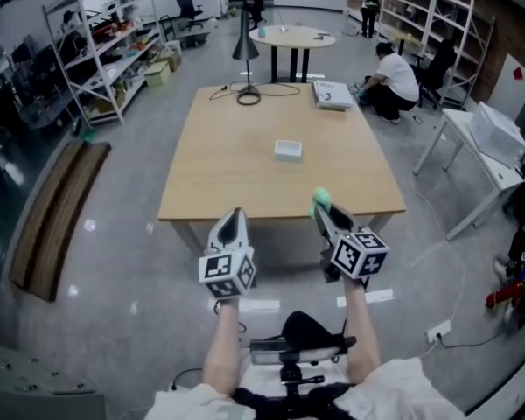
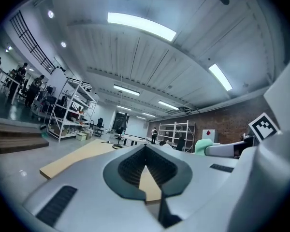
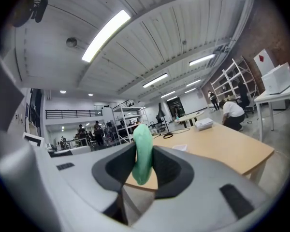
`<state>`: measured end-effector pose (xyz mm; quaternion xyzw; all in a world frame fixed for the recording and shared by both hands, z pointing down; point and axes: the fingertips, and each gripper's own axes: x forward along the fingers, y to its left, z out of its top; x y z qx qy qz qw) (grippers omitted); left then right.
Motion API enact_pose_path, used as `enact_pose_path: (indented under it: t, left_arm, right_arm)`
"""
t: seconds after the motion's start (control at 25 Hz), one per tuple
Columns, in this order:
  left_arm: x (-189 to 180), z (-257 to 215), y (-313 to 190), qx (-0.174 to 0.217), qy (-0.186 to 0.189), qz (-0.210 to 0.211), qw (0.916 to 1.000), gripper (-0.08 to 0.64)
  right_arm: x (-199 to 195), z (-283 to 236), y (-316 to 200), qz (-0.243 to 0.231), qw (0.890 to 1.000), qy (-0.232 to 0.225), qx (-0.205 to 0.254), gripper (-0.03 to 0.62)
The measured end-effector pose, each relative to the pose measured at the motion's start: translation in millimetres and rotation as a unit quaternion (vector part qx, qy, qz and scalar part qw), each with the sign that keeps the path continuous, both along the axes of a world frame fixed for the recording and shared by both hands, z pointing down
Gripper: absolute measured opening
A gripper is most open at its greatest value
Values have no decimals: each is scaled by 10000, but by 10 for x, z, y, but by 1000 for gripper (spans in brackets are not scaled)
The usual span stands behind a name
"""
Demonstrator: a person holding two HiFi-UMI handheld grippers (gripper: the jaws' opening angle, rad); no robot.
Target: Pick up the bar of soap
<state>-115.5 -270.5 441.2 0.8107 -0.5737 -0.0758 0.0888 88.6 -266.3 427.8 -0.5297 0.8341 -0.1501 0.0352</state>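
Note:
A green bar of soap [image 1: 321, 199] stands upright between the jaws of my right gripper [image 1: 323, 208], which is shut on it above the near edge of the wooden table [image 1: 245, 178]. In the right gripper view the soap [image 3: 143, 151] fills the gap between the dark pads [image 3: 170, 170]. A small white soap dish [image 1: 288, 150] lies on the table's middle, farther away, and it shows small beyond the soap [image 3: 180, 148]. My left gripper [image 1: 236, 213] hovers beside the right one with its tips together and nothing held [image 2: 145, 149].
A black desk lamp [image 1: 246, 51] with its cable and a stack of white papers [image 1: 332, 94] sit at the table's far end. A crouching person [image 1: 394, 81] is beyond the right corner. Shelving [image 1: 105, 42], a round table [image 1: 290, 36] and a white desk [image 1: 477, 147] surround the table.

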Motion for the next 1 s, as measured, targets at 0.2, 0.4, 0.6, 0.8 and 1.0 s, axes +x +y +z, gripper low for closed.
enact_pose_path:
  t: [0.2,0.4,0.6,0.8,1.0]
  left_arm:
    - [-16,-35,345,42,-11,-34,10000,6]
    - [-78,-79,750,42,62,-146,9999,6]
    - [64,-31,1359,-14,-86,-89,9999,6]
    - [196,-29,2190,-15,-179,-58,9998,6]
    - [216,42,3018,-78,-304,-93,9995,6]
  right_arm:
    - [-3,-50,349,-17,10000,73,54,118]
    - [43,-67,780,9,10000,58,80,118]
    - [155,-48,1409,60,9999,-104,44,118]
    - [192,-31,2244,-10,9998,-167,-60,118]
    - [203,5,2995,-55,9995,-321,-58,119]
